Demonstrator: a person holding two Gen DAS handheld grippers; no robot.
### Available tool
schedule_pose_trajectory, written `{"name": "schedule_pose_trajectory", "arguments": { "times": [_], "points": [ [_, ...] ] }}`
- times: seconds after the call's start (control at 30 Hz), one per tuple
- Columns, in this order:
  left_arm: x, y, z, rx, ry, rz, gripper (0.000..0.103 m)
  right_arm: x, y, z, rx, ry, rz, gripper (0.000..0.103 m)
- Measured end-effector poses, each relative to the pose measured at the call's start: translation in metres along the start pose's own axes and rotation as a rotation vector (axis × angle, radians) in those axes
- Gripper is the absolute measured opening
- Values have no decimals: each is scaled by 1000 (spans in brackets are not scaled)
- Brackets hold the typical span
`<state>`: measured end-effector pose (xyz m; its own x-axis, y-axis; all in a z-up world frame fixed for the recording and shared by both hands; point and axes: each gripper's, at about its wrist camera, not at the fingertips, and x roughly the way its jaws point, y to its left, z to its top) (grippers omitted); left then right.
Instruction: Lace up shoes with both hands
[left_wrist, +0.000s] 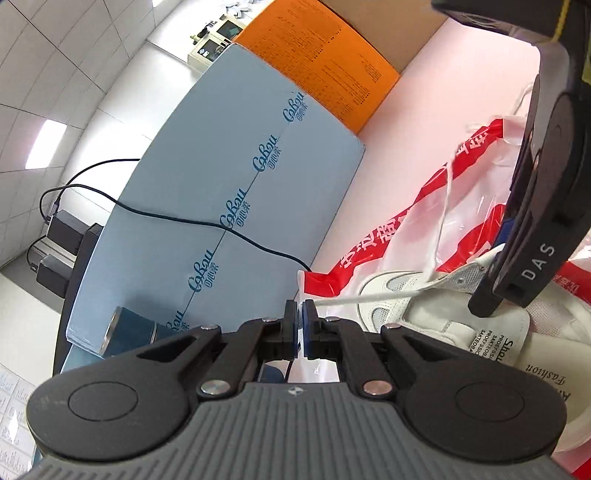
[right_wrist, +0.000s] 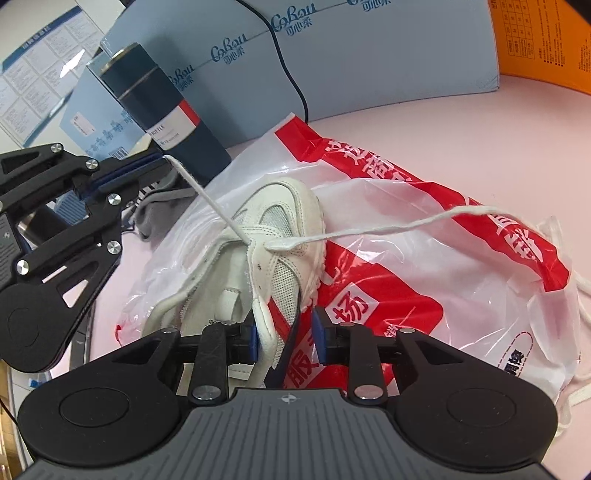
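L gripper (right_wrist: 153, 162) pinches white lace (right_wrist: 207, 195); R gripper (right_wrist: 284, 334) straddles the shoe's side wall, jaws apart.

White mesh/leather sneaker (right_wrist: 280, 221) lies on a red-and-white plastic bag (right_wrist: 424, 258) on the pink tabletop (right_wrist: 424, 133), just ahead of the R gripper. L jaws clenched on one lace end, which runs taut from the L fingertips down to the front eyelets; the other lace end (right_wrist: 424, 223) trails loose to the right over the bag. R jaws have just been opening: shoe's edge sits between the pads, right pad clear of it, left pad's contact can't be told. R wrist view alone shows the dark cylindrical bottle (right_wrist: 162, 107) behind the L gripper. L wrist view alone shows the tongue label (left_wrist: 495, 343) w/ print, plus R gripper's body (left_wrist: 532, 236) bearing down on the shoe from upper right.
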<state>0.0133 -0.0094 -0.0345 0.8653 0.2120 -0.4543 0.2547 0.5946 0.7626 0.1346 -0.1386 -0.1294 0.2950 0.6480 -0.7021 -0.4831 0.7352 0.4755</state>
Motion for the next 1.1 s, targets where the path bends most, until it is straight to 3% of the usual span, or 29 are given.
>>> {"name": "schedule_pose_trajectory", "arguments": {
  "times": [0.03,0.1,0.2,0.37,0.43,0.47,0.53,0.63,0.8,0.97,1.1],
  "points": [
    [0,4,-2,-2,-20,-6,2,-2,0,-1,3,-14,20,35],
    [2,11,-3,7,-43,-11,2,-13,8,-3,-51,-68,56,38],
    [4,11,-3,6,-47,-10,2,-33,26,-5,-195,-162,38,57],
    [3,9,-4,-19,-56,-6,3,-41,46,-4,-363,-233,-15,60],
    [3,9,-4,-37,-55,4,3,-32,51,-1,-394,-185,-33,53],
    [4,9,-3,-46,-55,7,3,-27,52,0,-397,-154,-40,42],
    [4,9,-3,-64,-58,12,3,-11,48,1,-368,-88,-58,28],
    [10,9,-4,-114,-39,37,2,-4,41,1,-292,-67,-65,16],
    [24,24,-12,-310,21,67,3,-3,46,-2,-314,-49,-79,15],
    [24,41,-19,-462,35,175,3,1,40,-6,-265,-14,-81,14],
    [19,49,-28,-524,26,165,3,2,37,-8,-233,-1,-62,13]
  ]
}}
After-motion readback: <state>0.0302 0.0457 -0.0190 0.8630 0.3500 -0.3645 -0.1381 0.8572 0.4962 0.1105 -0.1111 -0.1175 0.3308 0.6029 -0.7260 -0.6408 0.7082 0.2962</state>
